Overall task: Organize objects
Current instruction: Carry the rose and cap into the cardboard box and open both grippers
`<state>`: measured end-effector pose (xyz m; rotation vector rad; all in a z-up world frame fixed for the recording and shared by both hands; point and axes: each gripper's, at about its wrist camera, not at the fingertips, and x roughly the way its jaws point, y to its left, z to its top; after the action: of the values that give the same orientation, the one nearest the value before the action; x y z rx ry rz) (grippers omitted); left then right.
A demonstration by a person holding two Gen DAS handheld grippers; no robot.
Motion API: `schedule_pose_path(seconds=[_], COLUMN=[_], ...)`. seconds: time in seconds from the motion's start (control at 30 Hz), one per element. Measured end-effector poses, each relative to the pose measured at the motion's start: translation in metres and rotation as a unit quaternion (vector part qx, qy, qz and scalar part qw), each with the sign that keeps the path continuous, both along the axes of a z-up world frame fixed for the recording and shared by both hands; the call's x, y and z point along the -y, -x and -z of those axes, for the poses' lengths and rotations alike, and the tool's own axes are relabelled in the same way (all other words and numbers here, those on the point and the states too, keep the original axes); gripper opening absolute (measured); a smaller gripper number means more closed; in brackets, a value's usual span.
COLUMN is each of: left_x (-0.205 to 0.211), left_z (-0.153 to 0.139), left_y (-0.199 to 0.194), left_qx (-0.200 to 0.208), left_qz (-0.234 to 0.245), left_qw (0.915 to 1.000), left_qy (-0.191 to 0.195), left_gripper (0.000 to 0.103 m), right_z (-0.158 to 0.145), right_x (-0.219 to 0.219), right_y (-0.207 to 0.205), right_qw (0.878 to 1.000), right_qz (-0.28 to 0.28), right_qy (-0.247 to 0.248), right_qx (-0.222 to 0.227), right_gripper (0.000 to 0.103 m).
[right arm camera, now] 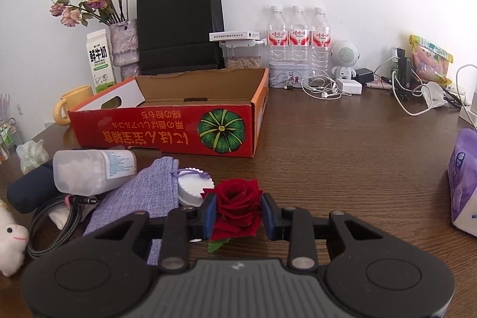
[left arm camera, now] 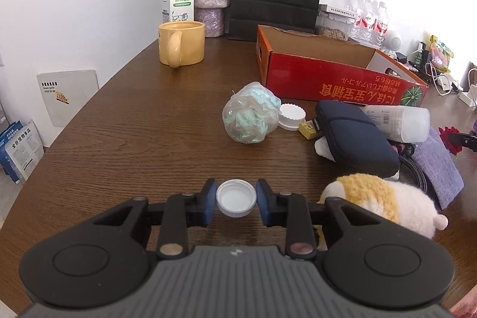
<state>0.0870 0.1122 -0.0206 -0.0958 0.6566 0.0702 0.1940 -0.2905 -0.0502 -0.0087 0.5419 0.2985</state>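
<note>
The small white cap (left arm camera: 236,198) sits open side up between the blue pads of the left claw (left arm camera: 236,200), which is clamped on its rim low over the worktop (left arm camera: 119,124); whether it has lifted clear of the wood cannot be told. Gripping across the rim suits so shallow a thing, since nothing else offers purchase. The red rose (right arm camera: 237,206) is clamped by its bloom in the right claw (right arm camera: 237,215), a leaf poking out below, probably because the head is the only bulky part on show; its stem is hidden. Beyond both stands the open red box (right arm camera: 167,127), empty as far as its visible floor shows and the likely destination. Clutter lies between: a crumpled plastic bag (left arm camera: 250,112), a dark pouch (left arm camera: 354,133), a lilac cloth bag (right arm camera: 143,192), partly overlapping. A plush toy (left arm camera: 375,201) is cut off behind the left claw's frame.
</note>
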Motion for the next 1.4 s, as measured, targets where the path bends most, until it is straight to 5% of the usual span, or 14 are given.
schedule_pose_path(seconds=[0.3, 0.9, 1.4], left_x=[0.005, 0.071, 0.115], left_z=[-0.022, -0.077, -0.093], left_y=[-0.007, -0.052, -0.155], left_qx=[0.033, 0.093, 0.082], left_qz=[-0.006, 0.07, 0.072], left_qw=[0.9994, 0.9931, 0.9939], left_qy=[-0.004, -0.007, -0.016], left_gripper=[0.03, 0.03, 0.03], right_z=[-0.021, -0.062, -0.073], right_x=[-0.005, -0.063, -0.104], right_y=[0.007, 0.004, -0.058], right_qw=[0.999, 0.994, 0.994], right_qz=[-0.005, -0.067, -0.06], right_qy=[-0.002, -0.02, -0.013], right_qx=[0.038, 0.083, 0.089], right_gripper=[0.028, 0.028, 0.028])
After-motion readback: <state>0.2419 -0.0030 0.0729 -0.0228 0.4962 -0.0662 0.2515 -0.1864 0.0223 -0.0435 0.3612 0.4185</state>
